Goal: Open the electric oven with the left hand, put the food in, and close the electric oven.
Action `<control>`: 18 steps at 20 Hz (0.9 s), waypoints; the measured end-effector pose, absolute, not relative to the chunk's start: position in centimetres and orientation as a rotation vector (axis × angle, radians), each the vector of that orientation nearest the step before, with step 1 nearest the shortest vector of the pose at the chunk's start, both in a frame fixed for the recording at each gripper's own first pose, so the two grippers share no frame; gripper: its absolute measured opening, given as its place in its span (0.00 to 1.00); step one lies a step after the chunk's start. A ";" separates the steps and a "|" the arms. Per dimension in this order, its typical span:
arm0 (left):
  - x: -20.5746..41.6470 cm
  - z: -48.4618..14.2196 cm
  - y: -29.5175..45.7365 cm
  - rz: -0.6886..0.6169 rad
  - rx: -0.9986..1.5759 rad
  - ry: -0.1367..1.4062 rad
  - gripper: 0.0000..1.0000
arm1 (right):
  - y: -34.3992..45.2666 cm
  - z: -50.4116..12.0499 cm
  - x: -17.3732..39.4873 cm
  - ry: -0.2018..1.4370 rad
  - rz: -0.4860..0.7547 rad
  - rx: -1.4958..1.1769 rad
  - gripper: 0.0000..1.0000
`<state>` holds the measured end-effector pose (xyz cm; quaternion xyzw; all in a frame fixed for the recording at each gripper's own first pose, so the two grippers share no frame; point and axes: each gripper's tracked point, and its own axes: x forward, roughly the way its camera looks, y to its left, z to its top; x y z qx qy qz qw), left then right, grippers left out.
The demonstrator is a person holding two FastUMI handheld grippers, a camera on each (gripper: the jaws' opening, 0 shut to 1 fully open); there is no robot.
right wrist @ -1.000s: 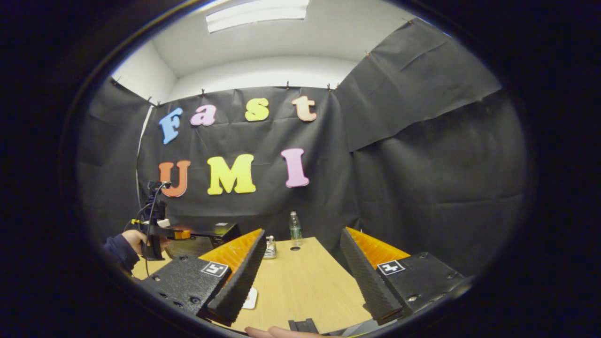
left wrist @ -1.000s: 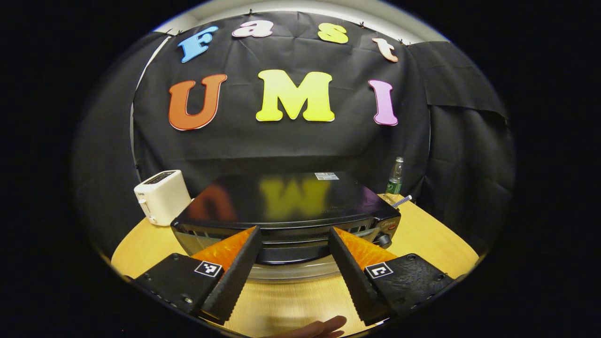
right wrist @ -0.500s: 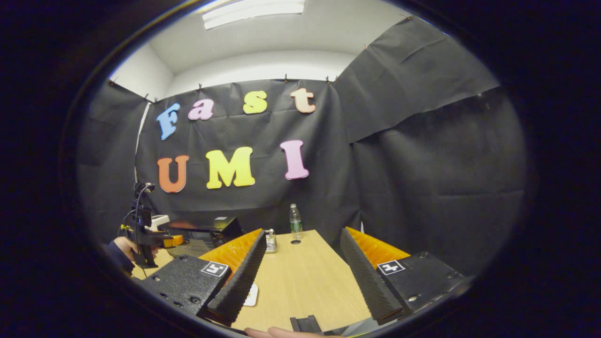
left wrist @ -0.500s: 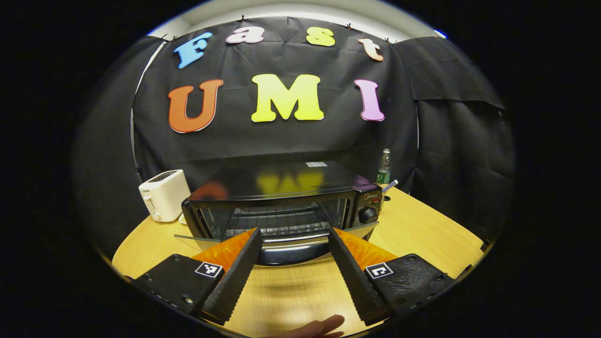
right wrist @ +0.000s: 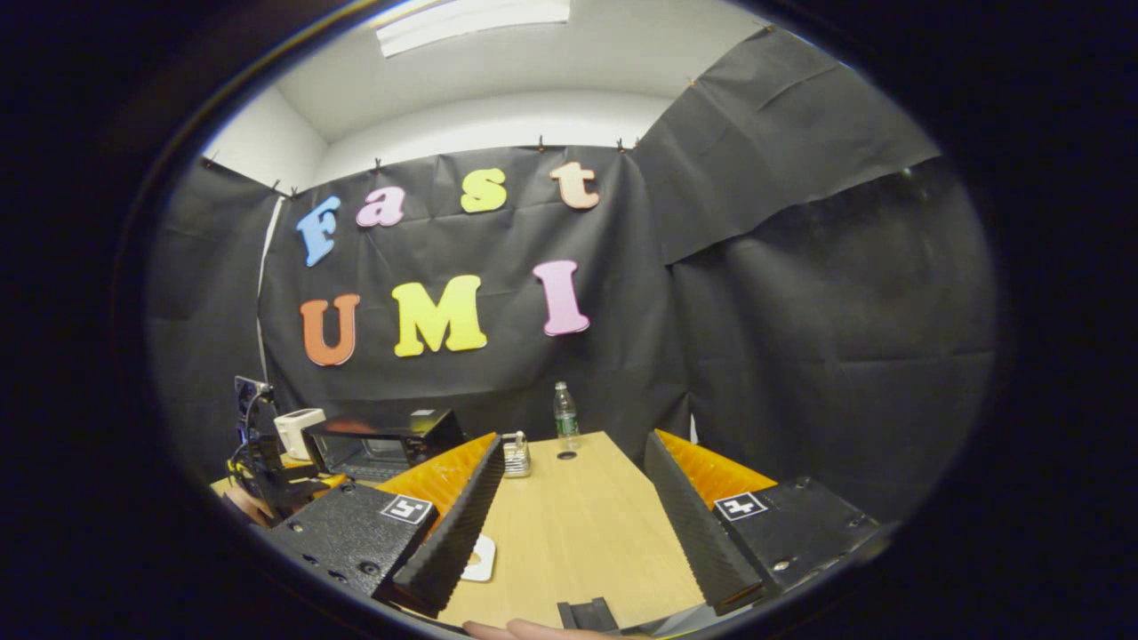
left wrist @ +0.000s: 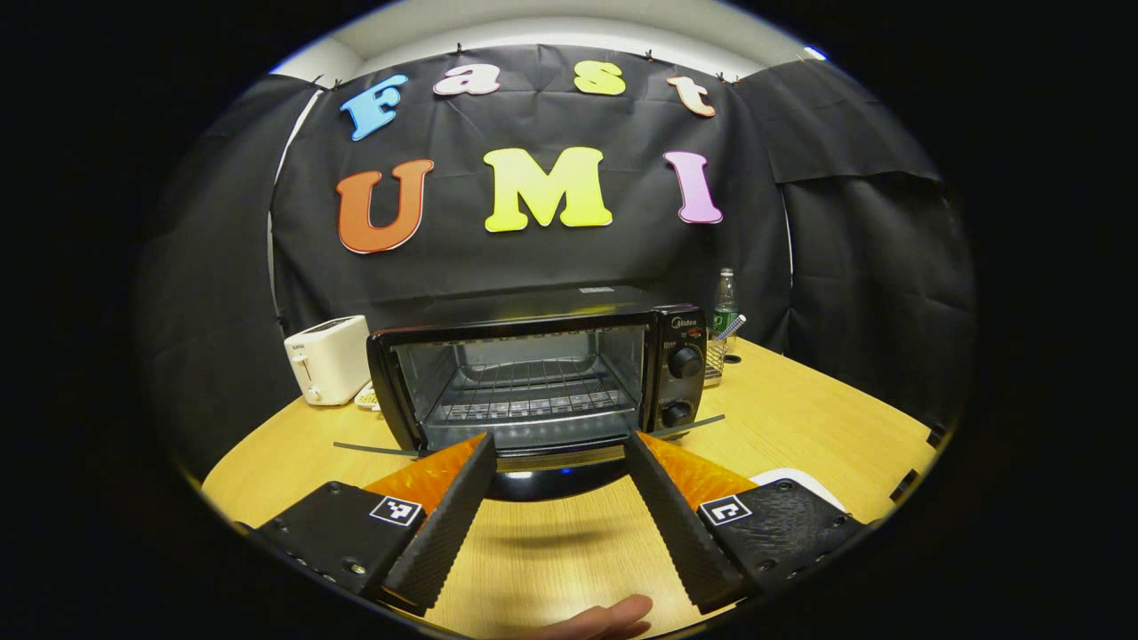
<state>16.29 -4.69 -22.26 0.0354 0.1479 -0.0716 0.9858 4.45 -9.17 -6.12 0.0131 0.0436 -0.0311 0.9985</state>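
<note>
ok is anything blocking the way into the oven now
Nothing visible does. The black electric oven has its glass door folded down flat, and the wire rack inside looks bare. The open left hand-held gripper sits just before the door.

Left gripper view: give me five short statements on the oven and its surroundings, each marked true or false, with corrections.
1. The oven door is open. True.
2. Food lies on the oven's wire rack. False: the rack is bare.
3. The left gripper is clamped on the door. False: its fingers are spread, holding nothing.
4. A white toaster stands beside the oven. True.
5. The oven's knobs are red. False: they are black.
</note>
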 end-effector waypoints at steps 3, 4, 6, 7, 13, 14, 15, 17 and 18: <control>15.1 -23.7 -4.7 -0.125 0.074 0.313 0.98 | -8.8 -6.1 4.3 0.083 -0.064 0.030 0.96; 14.7 -24.3 -4.6 -0.117 0.073 0.322 0.98 | -8.6 -6.2 4.4 0.083 -0.062 0.033 0.96; 14.0 -25.2 -4.7 -0.109 0.069 0.330 0.98 | -8.4 -6.4 4.6 0.084 -0.063 0.028 0.96; 13.7 -25.9 -4.6 -0.105 0.058 0.338 0.98 | -8.2 -6.6 4.8 0.087 -0.061 0.021 0.96; 13.0 -27.1 -4.7 -0.102 -0.007 0.350 0.98 | -5.4 -8.9 5.7 0.147 -0.017 -0.027 0.96; 12.8 -27.6 -4.7 -0.106 -0.017 0.373 0.98 | -4.9 -9.2 5.7 0.157 -0.007 -0.029 0.96; 12.5 -28.2 -4.7 -0.108 -0.031 0.396 0.98 | -4.2 -9.5 5.7 0.167 0.007 -0.022 0.96; 12.0 -29.2 -4.8 -0.106 -0.057 0.437 0.98 | -2.3 -10.5 5.5 0.196 0.039 0.012 0.97; 11.8 -30.1 -4.7 -0.102 -0.069 0.463 0.98 | -1.3 -11.2 5.7 0.207 0.053 0.013 0.97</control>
